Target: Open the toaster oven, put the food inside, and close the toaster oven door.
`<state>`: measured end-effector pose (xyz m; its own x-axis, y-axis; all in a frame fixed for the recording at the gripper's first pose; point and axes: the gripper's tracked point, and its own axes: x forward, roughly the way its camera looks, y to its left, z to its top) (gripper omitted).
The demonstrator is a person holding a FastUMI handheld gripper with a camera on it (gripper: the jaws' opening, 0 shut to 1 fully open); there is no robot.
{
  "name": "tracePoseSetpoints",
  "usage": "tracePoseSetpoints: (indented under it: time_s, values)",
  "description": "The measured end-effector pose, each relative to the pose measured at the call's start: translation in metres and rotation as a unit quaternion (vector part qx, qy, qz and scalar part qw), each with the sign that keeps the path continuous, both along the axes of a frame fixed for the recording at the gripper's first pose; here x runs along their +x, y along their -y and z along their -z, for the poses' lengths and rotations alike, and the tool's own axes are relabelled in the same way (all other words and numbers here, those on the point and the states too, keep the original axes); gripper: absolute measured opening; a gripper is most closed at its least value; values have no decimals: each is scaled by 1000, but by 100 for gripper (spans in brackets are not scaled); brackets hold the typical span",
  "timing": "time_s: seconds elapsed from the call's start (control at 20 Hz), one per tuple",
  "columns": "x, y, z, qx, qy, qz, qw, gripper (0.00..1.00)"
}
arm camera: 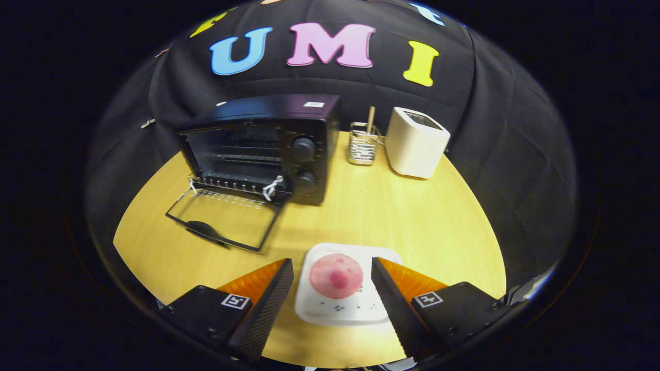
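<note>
On the round wooden table (392,216), at about ten o'clock from the gripper (332,273), the black toaster oven (268,147) is standing with its glass door (224,219) lying folded down flat toward the fingers and its wire rack showing inside. Going rightward, a wire utensil holder (363,146) with a wooden stick in it is sitting at twelve o'clock, just beside a white pop-up toaster (415,143) at one o'clock. The gripper's fingers are spreading wide apart, touching nothing, and between them a white square plate (330,309) is carrying the round pink food (336,275).
</note>
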<state>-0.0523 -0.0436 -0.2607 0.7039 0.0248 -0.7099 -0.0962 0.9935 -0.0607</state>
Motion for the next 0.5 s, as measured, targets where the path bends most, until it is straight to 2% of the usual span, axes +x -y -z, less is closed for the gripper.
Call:
tracePoseSetpoints:
  time_s: [0.25,0.5]
  values:
    - [4,56,26,10,-49,22,999,99]
    - [-3,72,62,45,-120,20,992,98]
